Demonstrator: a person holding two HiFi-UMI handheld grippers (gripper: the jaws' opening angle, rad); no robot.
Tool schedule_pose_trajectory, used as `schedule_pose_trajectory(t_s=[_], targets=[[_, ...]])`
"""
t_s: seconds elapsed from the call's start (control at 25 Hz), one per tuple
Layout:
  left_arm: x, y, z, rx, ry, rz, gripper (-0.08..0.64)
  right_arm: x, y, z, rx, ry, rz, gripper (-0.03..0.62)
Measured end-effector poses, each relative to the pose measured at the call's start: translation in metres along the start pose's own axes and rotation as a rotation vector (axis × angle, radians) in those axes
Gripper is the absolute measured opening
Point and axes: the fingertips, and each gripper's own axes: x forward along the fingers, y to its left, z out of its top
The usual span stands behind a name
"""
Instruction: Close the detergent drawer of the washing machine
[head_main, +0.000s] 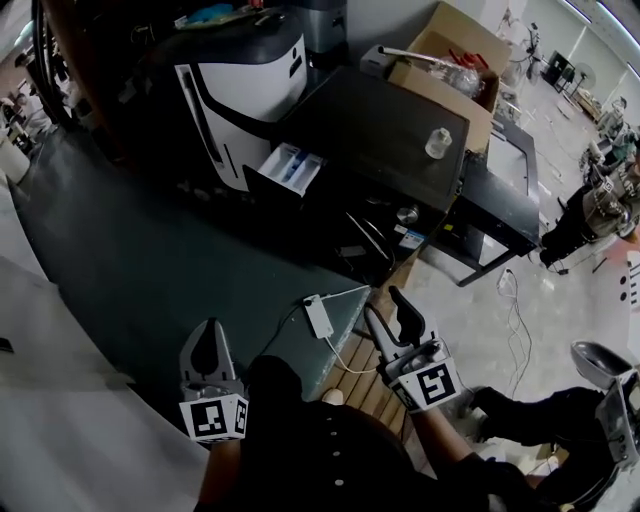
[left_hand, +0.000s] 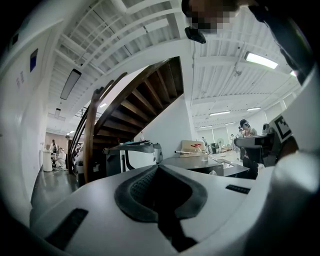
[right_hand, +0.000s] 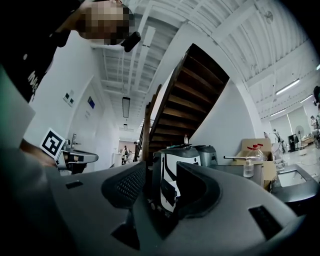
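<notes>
The white and black washing machine (head_main: 235, 95) stands at the top of the head view. Its detergent drawer (head_main: 291, 167) is pulled out toward me, showing white and blue compartments. Both grippers hang well short of it, low in the picture. My left gripper (head_main: 209, 347) has its jaws together with nothing in them, which the left gripper view confirms (left_hand: 160, 192). My right gripper (head_main: 391, 314) stands open and empty. In the right gripper view the machine (right_hand: 172, 167) shows through the gap between the jaws (right_hand: 167, 195).
A dark green platform (head_main: 140, 270) lies between me and the machine, with a white power adapter (head_main: 319, 316) at its corner. A dark cabinet (head_main: 380, 130) beside the machine carries a clear jar (head_main: 438, 143). A cardboard box (head_main: 455, 55) sits behind. A person (head_main: 590, 205) is at the right.
</notes>
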Motion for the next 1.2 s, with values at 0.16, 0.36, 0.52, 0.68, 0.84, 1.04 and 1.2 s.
schedule_pose_trajectory(t_s=[0.16, 0.36, 0.52, 0.68, 0.84, 1.04, 1.2], targets=[[0.013, 0.019, 0.000, -0.015, 0.006, 0.000, 0.008, 0.027, 0.004, -0.001, -0.009, 0.022, 0.008, 0.189], [0.022, 0.061, 0.022, -0.013, -0.008, 0.017, 0.008, 0.069, 0.016, 0.020, 0.002, -0.014, 0.005, 0.189], [0.029, 0.094, 0.047, -0.029, 0.000, 0.011, 0.008, 0.096, 0.027, 0.040, -0.021, 0.012, -0.006, 0.186], [0.031, 0.117, 0.076, -0.024, 0.016, -0.006, 0.008, 0.121, 0.054, 0.076, -0.003, -0.005, 0.028, 0.186], [0.035, 0.127, 0.094, -0.044, 0.014, -0.015, 0.008, 0.129, 0.061, 0.095, 0.001, -0.001, 0.013, 0.179], [0.039, 0.134, 0.097, -0.036, 0.010, 0.001, 0.008, 0.141, 0.066, 0.095, 0.001, 0.007, 0.026, 0.178], [0.050, 0.135, 0.096, -0.031, 0.013, 0.008, 0.008, 0.152, 0.057, 0.090, 0.012, 0.015, 0.026, 0.179]])
